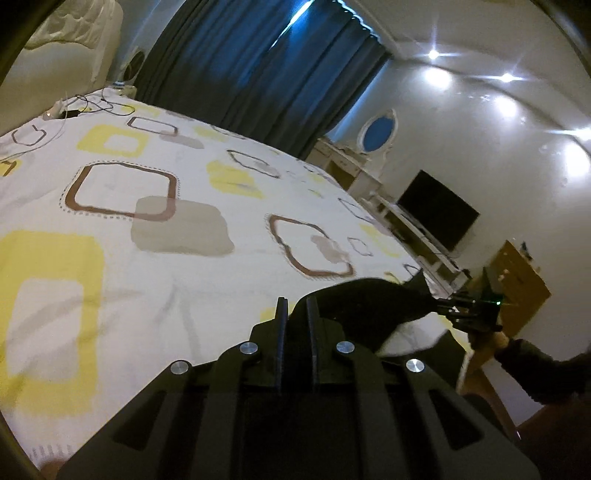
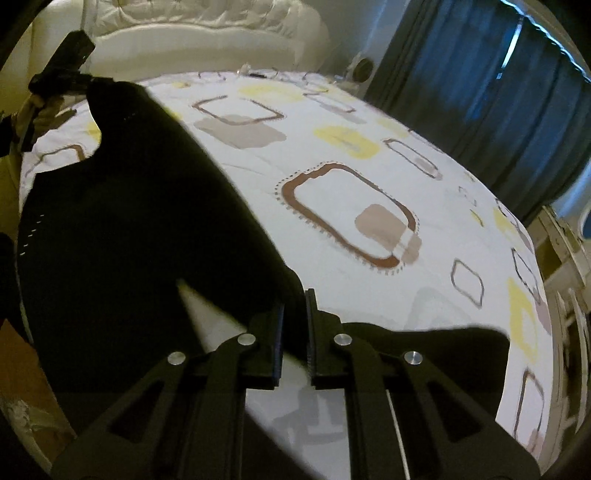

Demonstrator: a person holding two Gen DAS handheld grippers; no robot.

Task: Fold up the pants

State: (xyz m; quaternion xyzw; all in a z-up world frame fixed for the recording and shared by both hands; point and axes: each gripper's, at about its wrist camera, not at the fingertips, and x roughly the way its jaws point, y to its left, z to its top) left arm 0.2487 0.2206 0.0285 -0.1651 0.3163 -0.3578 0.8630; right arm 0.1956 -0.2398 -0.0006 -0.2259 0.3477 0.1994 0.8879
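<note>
Black pants (image 1: 369,306) hang stretched in the air between my two grippers, above a bed (image 1: 166,295) with a white cover patterned in yellow and brown squares. My left gripper (image 1: 296,306) is shut on one end of the cloth at its fingertips. My right gripper (image 1: 445,306), held by a hand, pinches the other end near the bed's corner. In the right wrist view the pants (image 2: 147,221) spread wide and dark from my right gripper (image 2: 294,299), which is shut on their edge, up to my left gripper (image 2: 88,79) at the upper left.
Cables and a small device (image 1: 74,109) lie at the far end of the bed by the white padded headboard (image 2: 207,33). Blue curtains (image 1: 258,74) hang behind. A television (image 1: 437,218), a white dresser with an oval mirror (image 1: 380,131) and a wooden cabinet (image 1: 524,280) stand beyond the bed's foot.
</note>
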